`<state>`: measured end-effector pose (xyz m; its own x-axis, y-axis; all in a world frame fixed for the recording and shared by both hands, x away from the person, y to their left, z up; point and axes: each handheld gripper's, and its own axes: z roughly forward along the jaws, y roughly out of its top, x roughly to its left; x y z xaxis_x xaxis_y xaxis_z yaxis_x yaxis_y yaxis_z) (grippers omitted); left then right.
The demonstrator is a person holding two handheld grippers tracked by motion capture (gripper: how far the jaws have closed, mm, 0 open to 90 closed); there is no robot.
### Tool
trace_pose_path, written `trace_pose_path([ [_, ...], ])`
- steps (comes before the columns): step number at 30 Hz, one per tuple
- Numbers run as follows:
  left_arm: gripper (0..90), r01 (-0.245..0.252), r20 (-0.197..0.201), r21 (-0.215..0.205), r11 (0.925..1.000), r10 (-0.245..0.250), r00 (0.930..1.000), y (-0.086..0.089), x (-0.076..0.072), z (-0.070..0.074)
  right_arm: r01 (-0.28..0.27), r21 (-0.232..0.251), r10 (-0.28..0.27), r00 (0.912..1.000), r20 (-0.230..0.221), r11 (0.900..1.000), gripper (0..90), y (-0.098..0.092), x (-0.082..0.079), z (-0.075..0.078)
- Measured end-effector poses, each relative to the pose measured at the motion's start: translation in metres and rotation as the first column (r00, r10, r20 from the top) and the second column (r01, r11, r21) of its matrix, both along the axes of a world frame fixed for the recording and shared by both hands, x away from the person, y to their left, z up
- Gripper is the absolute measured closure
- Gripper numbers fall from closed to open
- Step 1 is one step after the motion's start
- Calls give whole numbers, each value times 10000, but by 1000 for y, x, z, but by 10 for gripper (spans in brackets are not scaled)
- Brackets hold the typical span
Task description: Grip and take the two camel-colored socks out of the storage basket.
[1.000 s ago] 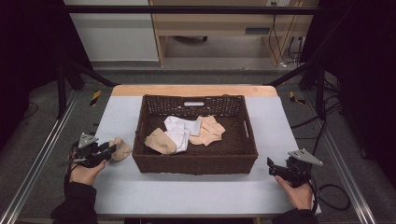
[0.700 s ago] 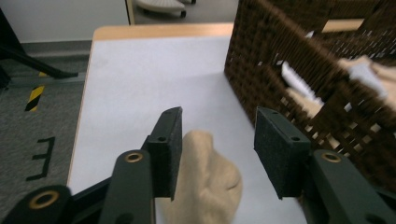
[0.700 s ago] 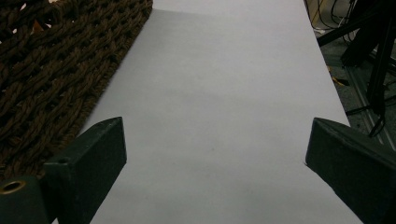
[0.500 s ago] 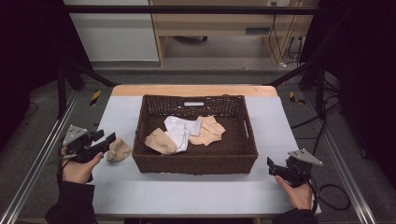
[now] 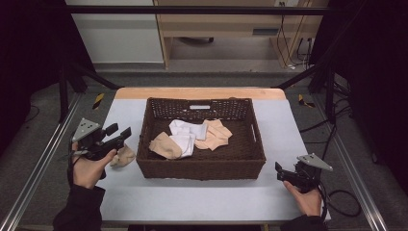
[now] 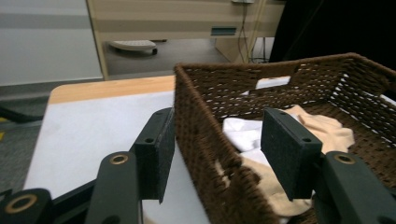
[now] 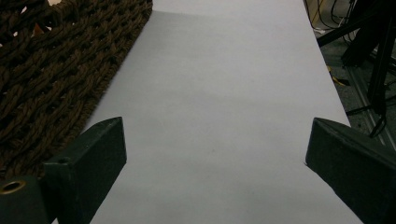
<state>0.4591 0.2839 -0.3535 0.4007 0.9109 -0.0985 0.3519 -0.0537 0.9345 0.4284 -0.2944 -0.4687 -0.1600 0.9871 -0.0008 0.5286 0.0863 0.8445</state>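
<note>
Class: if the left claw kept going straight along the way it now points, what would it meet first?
Most likely the near left wall of the brown wicker basket, which lies between the open left claw's jaws, though depth is hard to judge.

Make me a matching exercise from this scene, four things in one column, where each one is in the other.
Things:
1. white cloth
2. beige sock
3. right gripper
4. wicker basket

Places:
A. table, left of the basket
B. middle of the table
C. near the table's right front corner
D. inside the basket

Pairs: 1-D, 2-A, 3-C, 4-B
</note>
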Motion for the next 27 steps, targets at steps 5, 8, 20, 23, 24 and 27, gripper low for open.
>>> trace_pose_path([
  [5, 442, 252, 154, -97, 9996, -251, 9996, -15, 6, 9, 30, 2, -30, 10000, -7, 10000, 54, 0, 0, 0],
  [8, 452, 448, 236, -125, 9989, -445, 9987, -26, 12, 15, 30, 0, -30, 10000, -3, 10000, 54, -1, 0, 0],
  [20, 474, 809, 215, 220, 9965, -814, 9964, -68, 36, 27, 48, 2, -48, 10000, -10, 10000, 53, -1, 1, 0],
  [23, 483, 883, 205, 305, 9956, -890, 9958, -78, 43, 26, 43, 8, -43, 10000, -10, 10000, 53, -1, 1, 0],
  [24, 484, 937, 197, 375, 9949, -945, 9953, -82, 45, 25, 32, 11, -32, 10000, -11, 10000, 54, -1, 1, 0],
  [27, 490, 1019, 52, 691, 9924, -1025, 9947, -92, 52, 20, 26, 17, -26, 10000, -11, 10000, 53, -1, 1, -1],
])
